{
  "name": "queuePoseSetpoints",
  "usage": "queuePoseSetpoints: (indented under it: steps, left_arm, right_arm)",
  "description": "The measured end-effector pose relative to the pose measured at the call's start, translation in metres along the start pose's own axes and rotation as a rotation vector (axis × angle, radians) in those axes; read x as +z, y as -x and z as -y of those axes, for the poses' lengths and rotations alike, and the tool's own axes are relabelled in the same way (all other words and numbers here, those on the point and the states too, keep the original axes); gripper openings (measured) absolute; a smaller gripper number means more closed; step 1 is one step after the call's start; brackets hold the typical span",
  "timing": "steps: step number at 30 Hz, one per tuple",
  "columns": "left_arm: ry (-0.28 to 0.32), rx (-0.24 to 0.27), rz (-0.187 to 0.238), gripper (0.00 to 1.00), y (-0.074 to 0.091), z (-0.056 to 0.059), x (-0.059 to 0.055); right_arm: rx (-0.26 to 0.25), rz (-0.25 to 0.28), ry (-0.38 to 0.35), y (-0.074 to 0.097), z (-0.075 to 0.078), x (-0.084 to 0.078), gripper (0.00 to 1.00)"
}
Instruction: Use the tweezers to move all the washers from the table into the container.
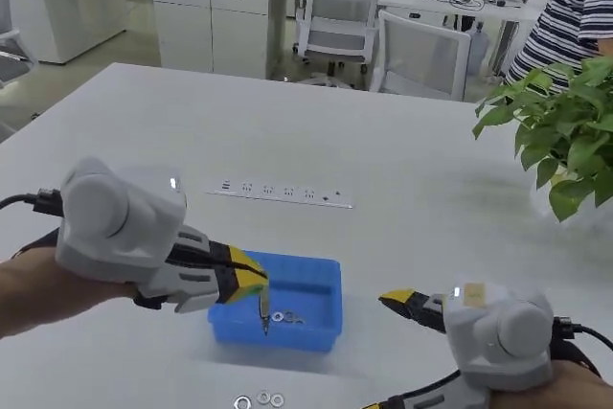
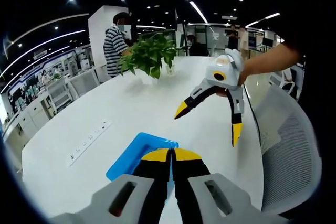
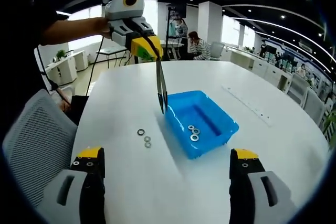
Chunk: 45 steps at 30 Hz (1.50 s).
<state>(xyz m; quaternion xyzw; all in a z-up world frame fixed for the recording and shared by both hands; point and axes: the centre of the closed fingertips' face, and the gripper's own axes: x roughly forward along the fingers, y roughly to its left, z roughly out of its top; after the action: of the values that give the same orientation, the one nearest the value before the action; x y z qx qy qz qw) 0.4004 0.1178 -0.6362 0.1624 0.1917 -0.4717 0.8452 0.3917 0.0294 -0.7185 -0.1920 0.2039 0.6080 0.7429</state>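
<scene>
My left gripper (image 1: 251, 275) is shut on metal tweezers (image 1: 264, 311), which hang down with their tips inside the blue container (image 1: 321, 275). I see no washer at the tips. Three washers (image 1: 285, 317) lie in the container, and three more washers (image 1: 259, 399) lie on the table just in front of it. My right gripper (image 1: 383, 352) stands wide open to the right of the container, holding nothing. The right gripper view has the left gripper (image 3: 137, 45), tweezers (image 3: 161, 87), container (image 3: 210, 114), the washers in it (image 3: 193, 131) and the loose washers (image 3: 144, 137).
A socket strip (image 1: 283, 193) is set into the white table (image 1: 402, 160) beyond the container. A potted plant (image 1: 565, 131) stands at the right edge. Behind it stands a person in a striped shirt (image 1: 565, 16). Chairs and desks line the far side.
</scene>
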Motion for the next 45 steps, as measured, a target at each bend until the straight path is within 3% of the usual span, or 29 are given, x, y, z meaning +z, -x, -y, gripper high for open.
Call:
queuePoseSetpoints:
  steps: [15,29,45]
  left_arm:
    - [0.006,-0.03,0.0,0.05,-0.01,0.02,-0.012]
    - [0.001,-0.07,-0.027,0.05,-0.025,0.039,-0.025]
    - [0.002,-0.11,-0.054,0.05,-0.034,0.049,-0.033]
  right_arm:
    - [-0.007,0.008,-0.014,0.002,-0.01,-0.007,0.99]
    - [0.002,0.005,-0.02,0.002,-0.017,-0.012,0.97]
    - [0.007,-0.006,-0.032,0.003,-0.019,-0.019,0.96]
